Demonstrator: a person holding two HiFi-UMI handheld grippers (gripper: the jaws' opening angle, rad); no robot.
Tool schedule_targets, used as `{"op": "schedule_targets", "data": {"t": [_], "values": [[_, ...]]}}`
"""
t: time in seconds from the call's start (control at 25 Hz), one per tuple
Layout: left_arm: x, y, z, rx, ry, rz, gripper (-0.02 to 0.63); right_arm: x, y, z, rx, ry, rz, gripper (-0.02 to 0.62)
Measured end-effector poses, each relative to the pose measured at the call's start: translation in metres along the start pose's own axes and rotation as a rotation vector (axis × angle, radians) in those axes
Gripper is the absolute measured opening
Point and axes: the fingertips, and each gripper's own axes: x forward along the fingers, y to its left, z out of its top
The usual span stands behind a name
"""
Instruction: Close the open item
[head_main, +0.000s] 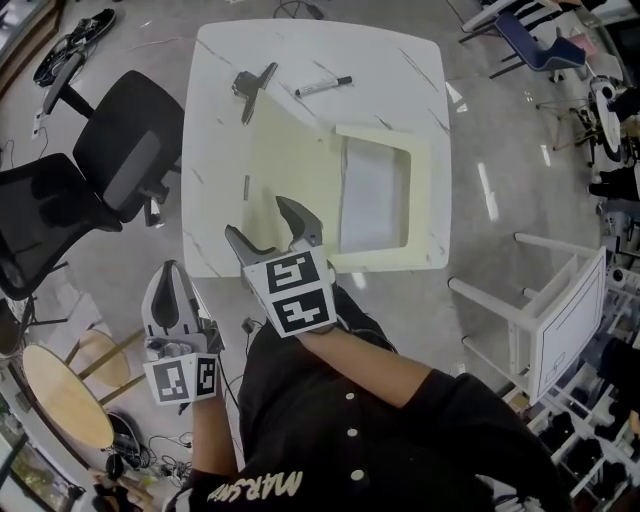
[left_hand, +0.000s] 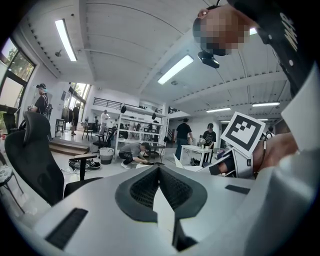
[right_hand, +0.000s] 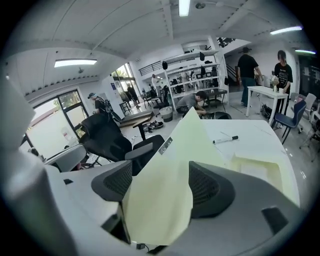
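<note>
A glossy grey floor surrounds a white, marble-veined square table. The open pale-yellow card folder lies on it. Its smooth cover rises between the right gripper's spread jaws. The left gripper's ribbed jaws are pressed together, off the table.

— Any print that reads?
— On the black shirt, at the bottom of the head view: pale outlined capitals, upside down, seemingly "MARS", with the rest unclear.
— On the cubes?
— Only black-and-white square patterns, on the cube of the left gripper and that of the right gripper. No letters, no numbers.
— And the small grey label on the cream folder cover?
— Too small to read in either view.
</note>
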Motion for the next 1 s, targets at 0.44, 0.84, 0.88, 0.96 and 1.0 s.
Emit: {"op": "schedule_targets", "data": {"t": [0.44,0.84,0.88,0.96,1.0], "values": [[0.01,-0.021,0.007,0.011,-0.01,-0.052,0.017,-0.066,-0.048,-0.009,0.132,0.013,0.074,0.278],[0.018,-0.051,0.013,0.05,-0.005,-0.11,0.017,-0.122,-0.112,-0.034,0.195,0.049,0.073,0.074],[0.019,-0.054,0.013,0.054,-0.003,-0.113,0.017,-0.126,-0.12,-0.038,0.201,0.058,0.072,0.069],[0.021,-0.06,0.013,0.06,0.002,-0.12,0.017,-0.132,-0.137,-0.047,0.226,0.073,0.08,0.057],[0.021,-0.063,0.013,0.064,0.004,-0.125,0.017,-0.134,-0.144,-0.051,0.248,0.076,0.086,0.052]]}}
